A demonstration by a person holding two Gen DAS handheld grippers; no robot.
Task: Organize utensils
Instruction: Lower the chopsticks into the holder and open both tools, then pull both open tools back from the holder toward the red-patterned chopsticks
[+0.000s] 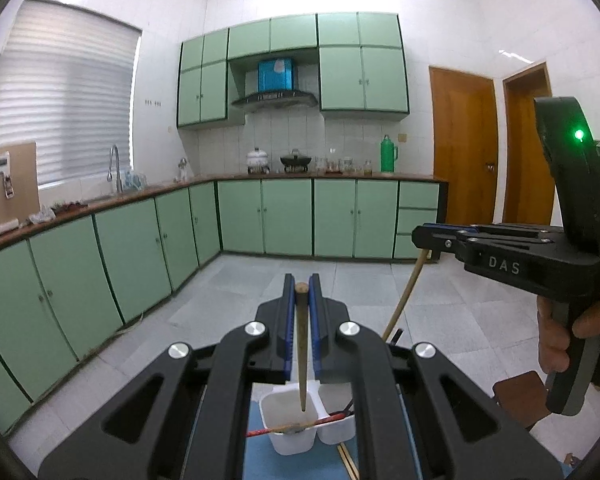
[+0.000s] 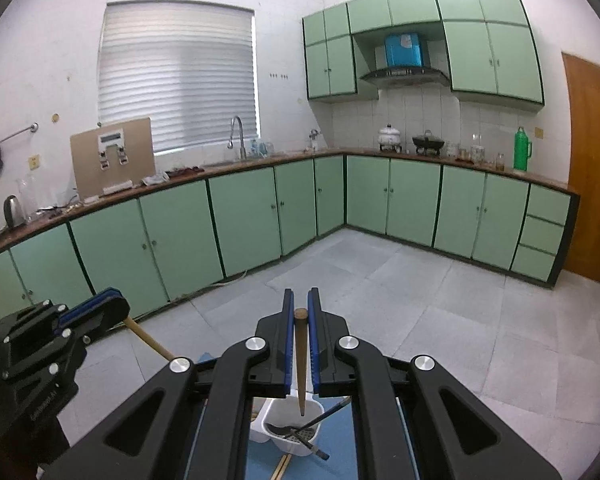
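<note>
— What do your left fingers (image 1: 301, 280) hold?
— A brown chopstick (image 1: 302, 344), pinched upright between the pads, its tip hanging over the white holder (image 1: 288, 428) below them.
— And the right fingers (image 2: 300, 300)?
— Narrow too, clamped on a second chopstick (image 2: 300, 360), tip above the same holder's compartment (image 2: 296, 436), where a utensil lies.

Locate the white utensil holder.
In both wrist views, the white utensil holder sits bottom centre on the blue mat, below each tongs' chopstick.
</note>
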